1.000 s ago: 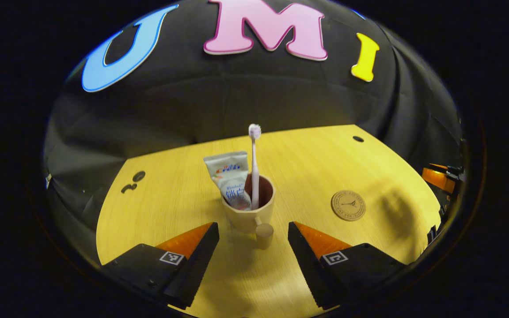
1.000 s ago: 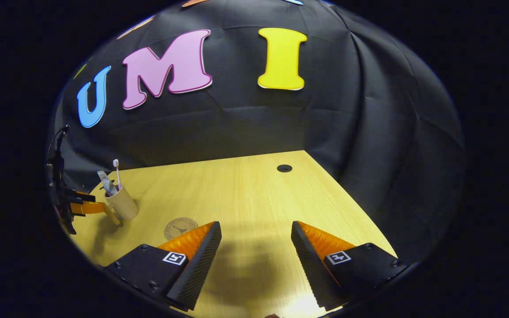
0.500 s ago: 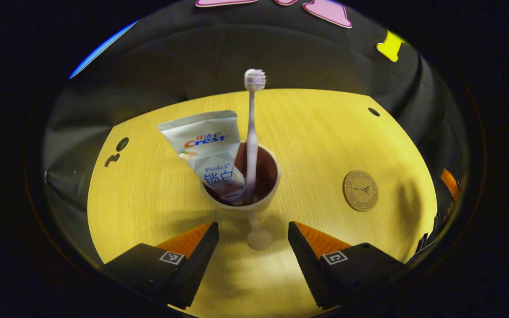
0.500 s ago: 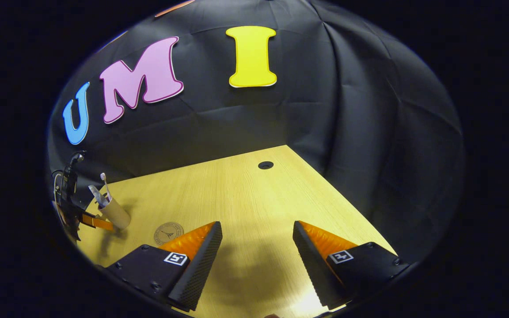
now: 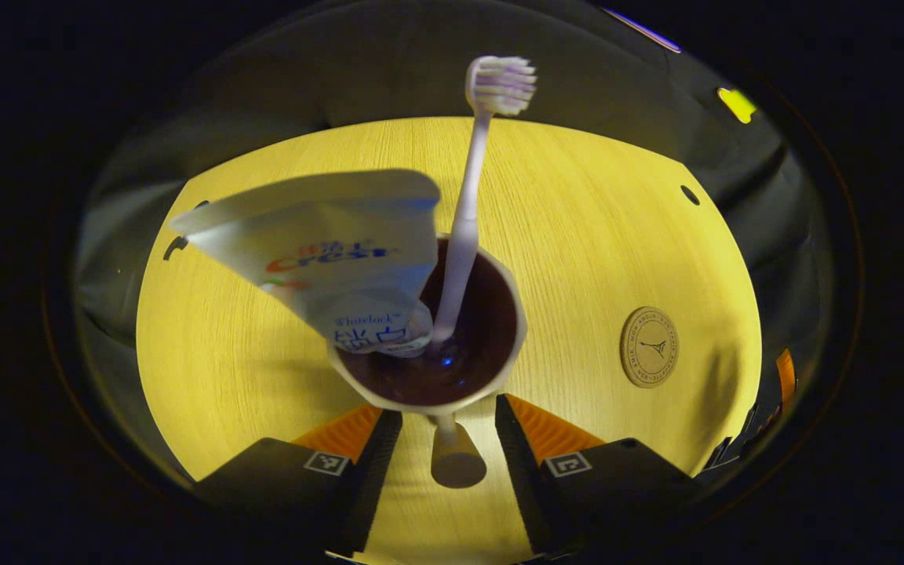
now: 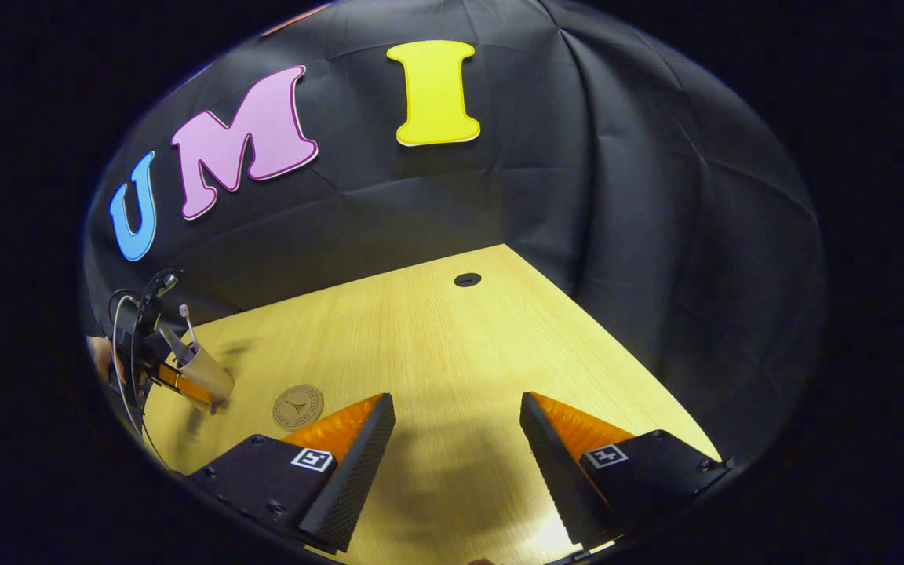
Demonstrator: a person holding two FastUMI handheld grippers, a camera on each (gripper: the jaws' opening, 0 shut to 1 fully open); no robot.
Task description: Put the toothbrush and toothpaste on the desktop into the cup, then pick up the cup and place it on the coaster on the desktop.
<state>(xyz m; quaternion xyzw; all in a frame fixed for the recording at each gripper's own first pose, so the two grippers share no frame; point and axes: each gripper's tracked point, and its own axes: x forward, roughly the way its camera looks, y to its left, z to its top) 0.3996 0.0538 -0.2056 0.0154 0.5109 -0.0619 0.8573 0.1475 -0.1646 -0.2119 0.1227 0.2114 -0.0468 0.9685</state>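
Note:
A beige cup [image 5: 428, 400] with a dark inside stands on the wooden desktop [image 5: 577, 212], seen from above in the left gripper view. A white toothpaste tube [image 5: 334, 251] and a pale toothbrush [image 5: 468, 212] stand in it. My left gripper [image 5: 448, 412] is open, its fingers close on either side of the cup's handle [image 5: 456, 463], with small gaps showing. The round brown coaster [image 5: 650, 347] lies to the right. In the right gripper view the cup [image 6: 205, 373] is at the far left, the coaster [image 6: 297, 406] near it. My right gripper [image 6: 456, 408] hovers open and empty.
A cable hole [image 5: 689, 195] sits near the desktop's far right corner, and shows as a cable hole [image 6: 467, 279] in the right gripper view. A hand [image 6: 99, 355] holds the left gripper beside the cup. Bare wood [image 6: 436, 345] lies between coaster and hole.
My left gripper moved forward and down onto the cup, now straddling its handle, and its fingers narrowed. The right gripper drifted slightly and stayed open.

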